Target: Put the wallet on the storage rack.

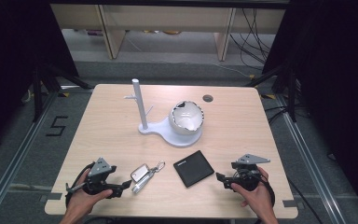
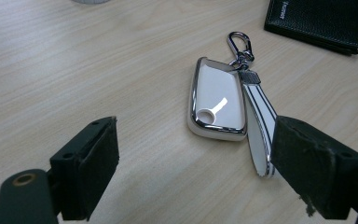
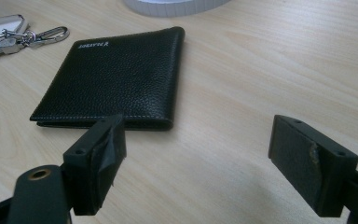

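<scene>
I hold my left claw spread and empty just at nine o'clock of the white, chrome-rimmed car key fob lying flat on the pale wooden table, ready to pinch it, while my right claw, likewise released, waits at four o'clock of the black leather wallet.

Even overhead light falls on the pale table, while the room's sides sit in darkness. Shadows are soft and short. Both gripper views are sharp up close, softening slightly toward the far edge.

floor: grey | shelving: pale wood | sides: dark
</scene>
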The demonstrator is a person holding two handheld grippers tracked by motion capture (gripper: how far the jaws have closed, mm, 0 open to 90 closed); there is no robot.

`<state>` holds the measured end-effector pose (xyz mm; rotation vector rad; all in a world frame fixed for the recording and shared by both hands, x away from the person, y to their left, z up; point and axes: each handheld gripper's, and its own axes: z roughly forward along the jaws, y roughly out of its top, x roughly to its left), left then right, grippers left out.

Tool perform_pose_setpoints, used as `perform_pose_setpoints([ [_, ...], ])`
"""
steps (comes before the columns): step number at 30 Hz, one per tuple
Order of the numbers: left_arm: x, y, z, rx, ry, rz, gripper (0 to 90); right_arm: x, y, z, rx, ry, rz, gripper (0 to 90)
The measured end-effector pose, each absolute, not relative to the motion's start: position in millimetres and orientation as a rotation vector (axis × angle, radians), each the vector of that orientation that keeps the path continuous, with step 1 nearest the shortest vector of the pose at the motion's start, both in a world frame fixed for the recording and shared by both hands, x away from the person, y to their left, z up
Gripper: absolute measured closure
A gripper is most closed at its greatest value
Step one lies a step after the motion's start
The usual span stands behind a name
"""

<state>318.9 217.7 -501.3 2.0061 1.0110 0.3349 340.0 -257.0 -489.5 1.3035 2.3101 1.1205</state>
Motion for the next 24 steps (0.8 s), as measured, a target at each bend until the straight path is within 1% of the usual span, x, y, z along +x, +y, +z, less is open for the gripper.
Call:
perform_pose_setpoints([
  [3,318.2,215.2,-503.2,1.98,1.017,0.328,14.7,340.4,-257.3,-489.5,1.303,2.311,1.126,20.3],
  [4,319.2,217.6,-502.1,2.025,0.99,0.33,14.7,340.3,-257.3,-489.4,1.308,2.312,1.126,20.4],
  [6,318.7,214.8,-502.9,2.005,1.009,0.311,14.7,340.7,-257.1,-489.9,1.311,2.314,1.127,20.4],
  [7,319.1,216.5,-502.0,2.042,0.988,0.311,14.6,340.5,-257.2,-490.1,1.316,2.316,1.119,20.4],
  [9,318.2,212.5,-503.8,2.001,0.991,0.298,14.6,341.2,-257.6,-490.5,1.303,2.315,1.123,20.4],
  [13,315.3,209.1,-501.6,1.981,0.978,0.291,14.6,339.9,-257.1,-490.0,1.38,2.312,1.158,20.4],
  [16,314.2,206.2,-499.9,2.007,0.95,0.286,14.7,342.7,-259.4,-491.3,1.371,2.31,1.193,20.4],
  [18,312.2,200.3,-499.9,1.992,0.944,0.28,15.0,343.5,-260.0,-491.0,1.382,2.307,1.199,20.4],
  [20,311.6,197.5,-498.3,2.026,0.91,0.27,16.1,344.4,-261.4,-490.5,1.398,2.304,1.209,20.5],
  [24,310.1,184.9,-498.8,2.006,0.899,0.239,17.4,347.5,-263.6,-490.2,1.417,2.3,1.26,20.7],
])
